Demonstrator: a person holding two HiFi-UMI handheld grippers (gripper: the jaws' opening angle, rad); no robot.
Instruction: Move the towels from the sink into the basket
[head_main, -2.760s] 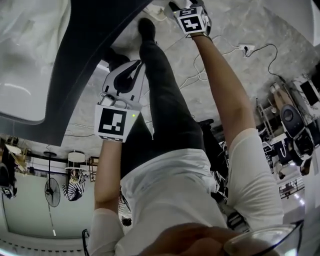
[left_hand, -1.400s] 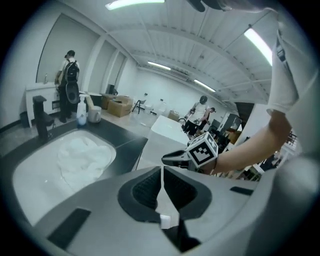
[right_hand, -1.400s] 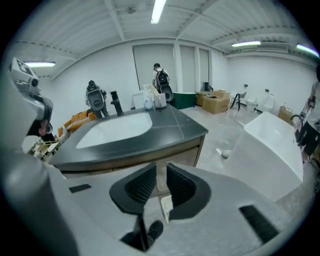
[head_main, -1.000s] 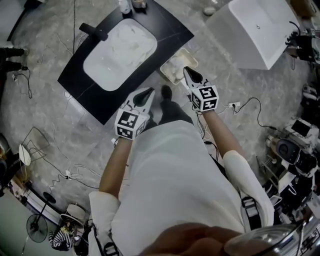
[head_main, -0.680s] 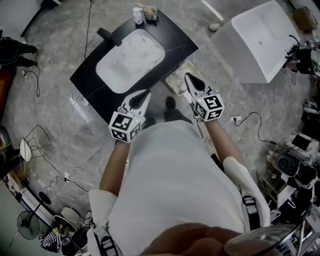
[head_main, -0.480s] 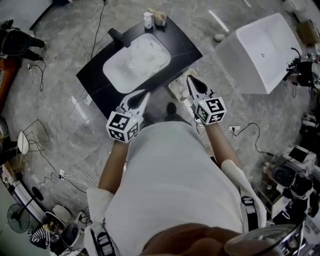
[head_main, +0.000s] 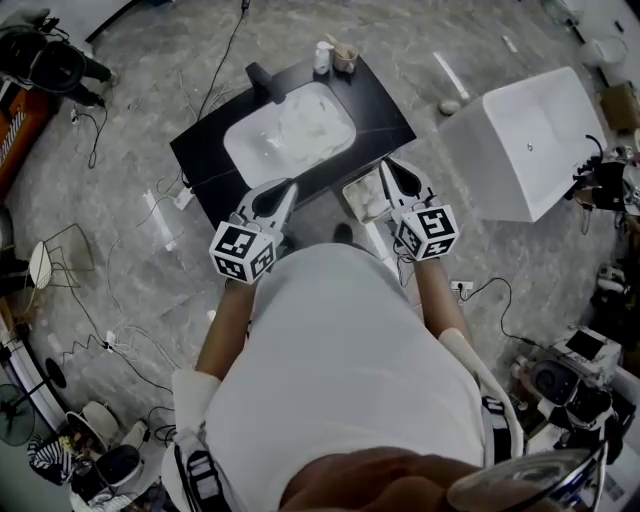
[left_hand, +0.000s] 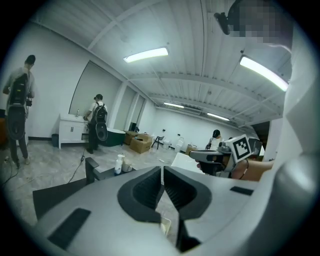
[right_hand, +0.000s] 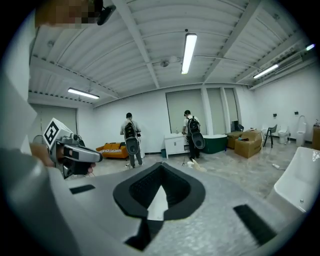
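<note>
The black counter (head_main: 200, 165) carries the sink (head_main: 248, 158) with crumpled white towels (head_main: 300, 125) in it, and the basket (head_main: 352, 190) sits on the floor just beside. The left gripper (head_main: 290, 185) and right gripper (head_main: 387, 164) hover shut and empty above it all — open one wide, then pinch a thick fold deep in the basin

White bathtub (head_main: 530, 140) on grey floor (head_main: 400, 25) — bottle (head_main: 321, 57) beside cup (head_main: 346, 60).

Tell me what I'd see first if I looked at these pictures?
First, two shut, empty grippers with black-and-white marker cubes, the left gripper and the right gripper, held out in front of the person. Past them stands a white sink in a black counter, with a big white bathtub to its right.
</note>
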